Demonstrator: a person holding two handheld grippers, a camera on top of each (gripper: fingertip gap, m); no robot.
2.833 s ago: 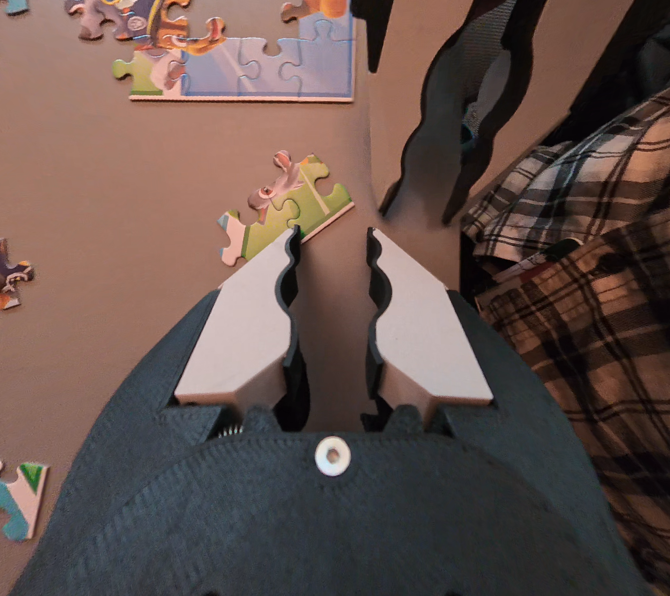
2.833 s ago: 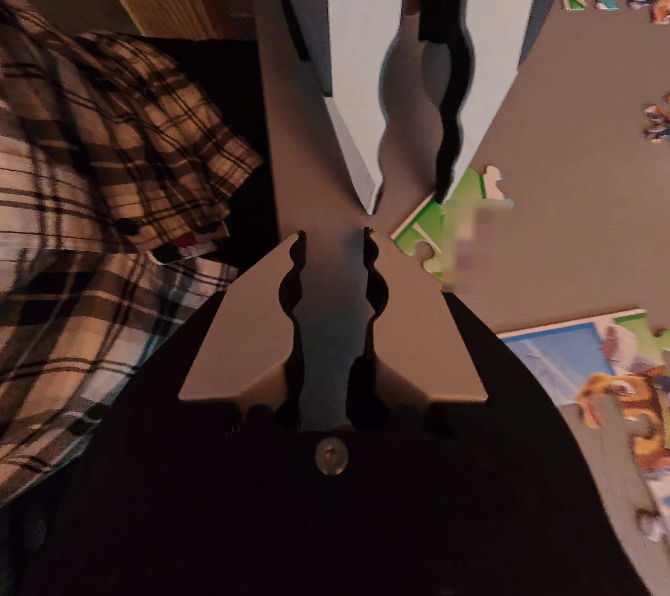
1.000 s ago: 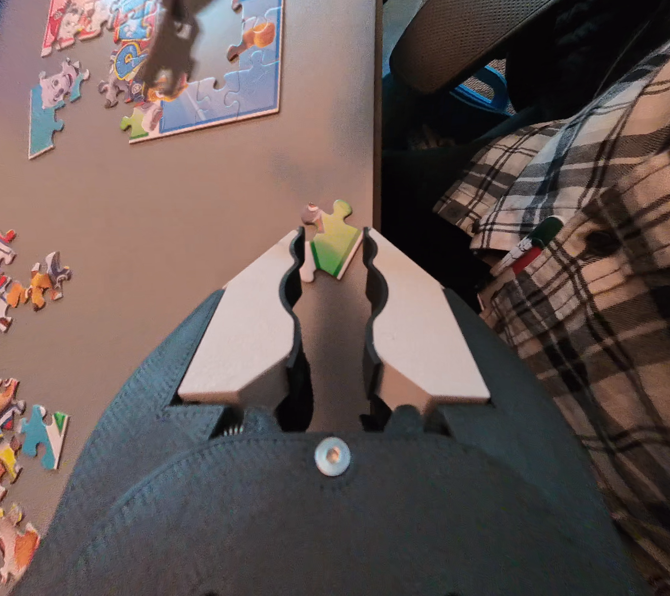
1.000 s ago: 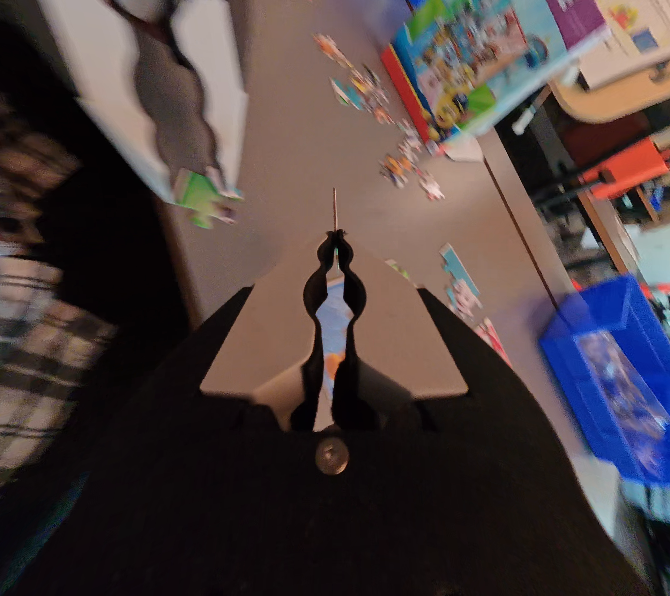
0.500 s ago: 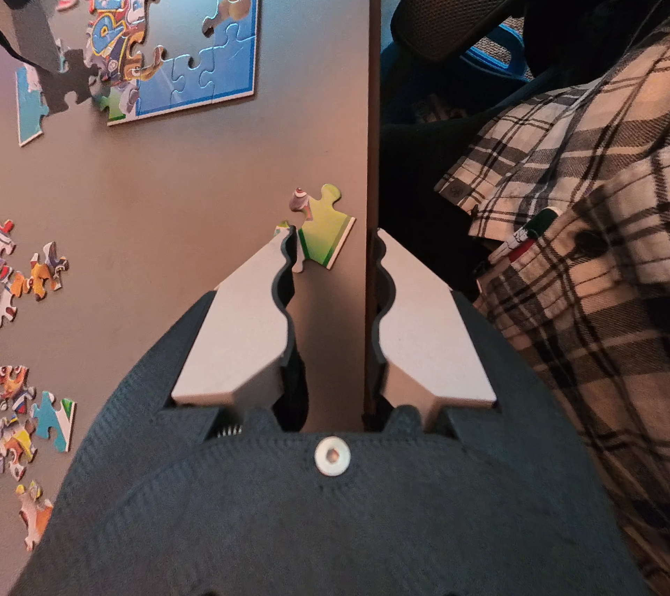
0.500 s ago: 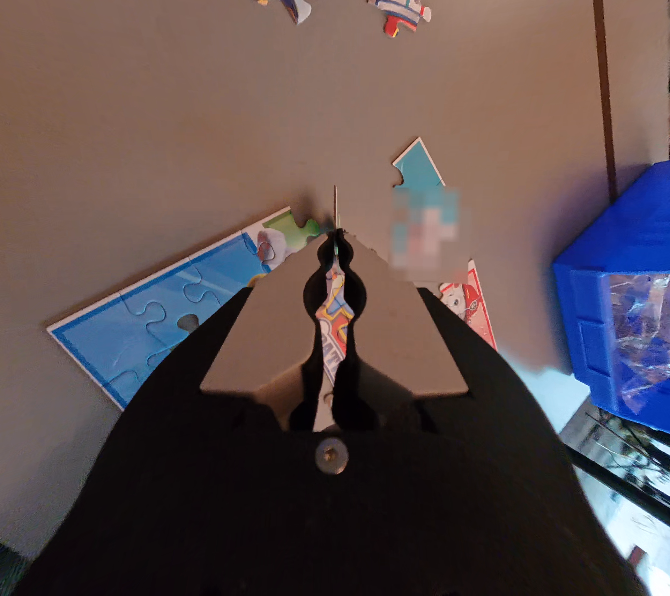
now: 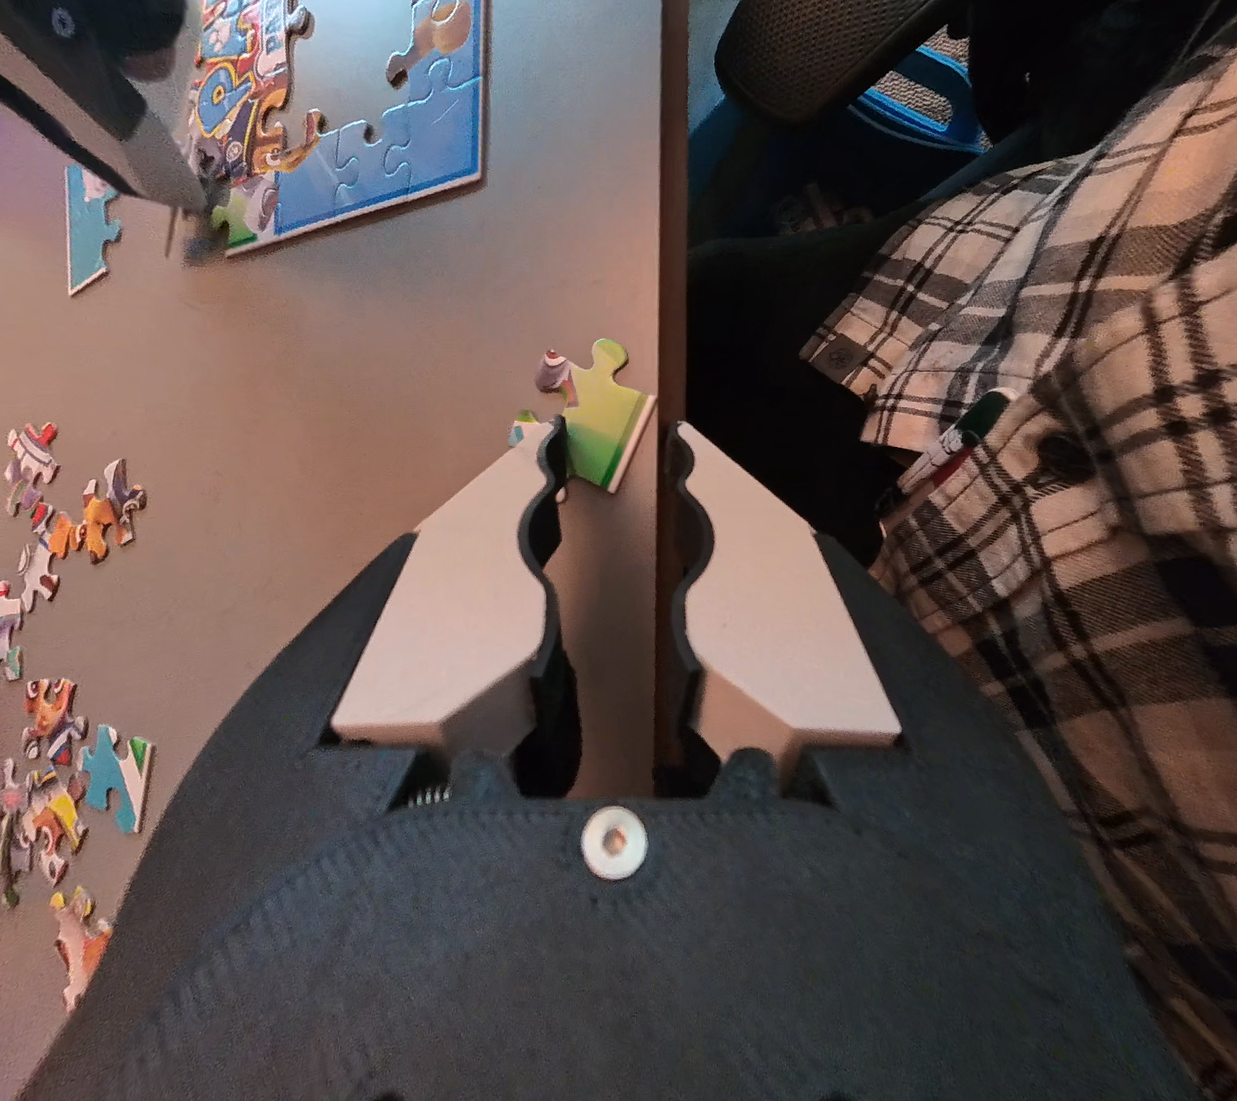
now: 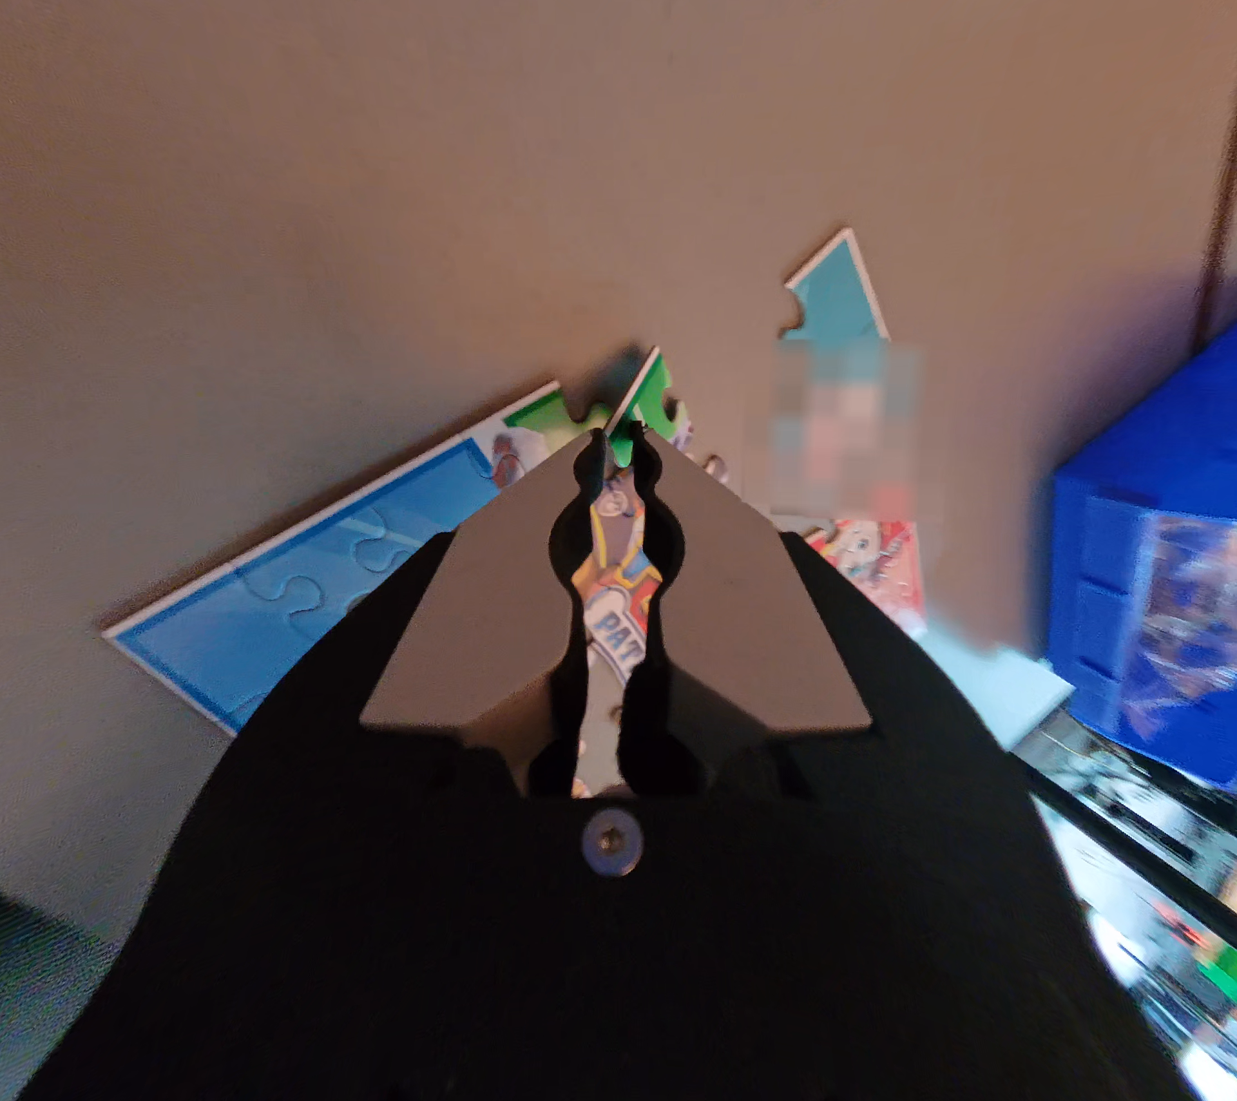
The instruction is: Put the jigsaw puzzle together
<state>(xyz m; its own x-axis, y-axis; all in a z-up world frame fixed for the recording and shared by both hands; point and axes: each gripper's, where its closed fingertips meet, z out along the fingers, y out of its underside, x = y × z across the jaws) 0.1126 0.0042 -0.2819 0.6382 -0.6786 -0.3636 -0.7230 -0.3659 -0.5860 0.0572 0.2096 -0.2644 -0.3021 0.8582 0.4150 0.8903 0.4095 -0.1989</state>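
My right gripper [image 8: 619,440] is clenched on 1 green puzzle piece [image 8: 652,393], gripped by its near end; the rest of it runs out beyond the tips toward 12 o'clock. The coming move turns on 1 relation: that piece hangs at the green lower corner of the assembled puzzle section [image 8: 314,587], whose white-bordered edge runs from 8 o'clock up to the tips. In the left wrist view the same right gripper [image 7: 181,199] shows at 10 o'clock, tips down at that corner [image 7: 234,219]. I cannot tell whether the piece already touches the tabletop.

My left gripper [image 7: 612,433] is released and grasps nothing. A green edge piece [image 7: 599,419] lies just beyond its left finger [image 7: 468,593], at 12 o'clock, its straight white border lying close along the table edge [image 7: 673,199]. The right finger overhangs that edge.

I judge the right gripper the nearer to the seating job, the left the nearer to the next pickup. A teal border piece [image 8: 837,292] lies at 1 o'clock of the right tips and a blue bin [image 8: 1138,567] at 3 o'clock; bare table [image 8: 401,165] from 9 to 12 o'clock offers the room. Loose pieces [image 7: 67,533] sit well apart at 9 o'clock of the left gripper.
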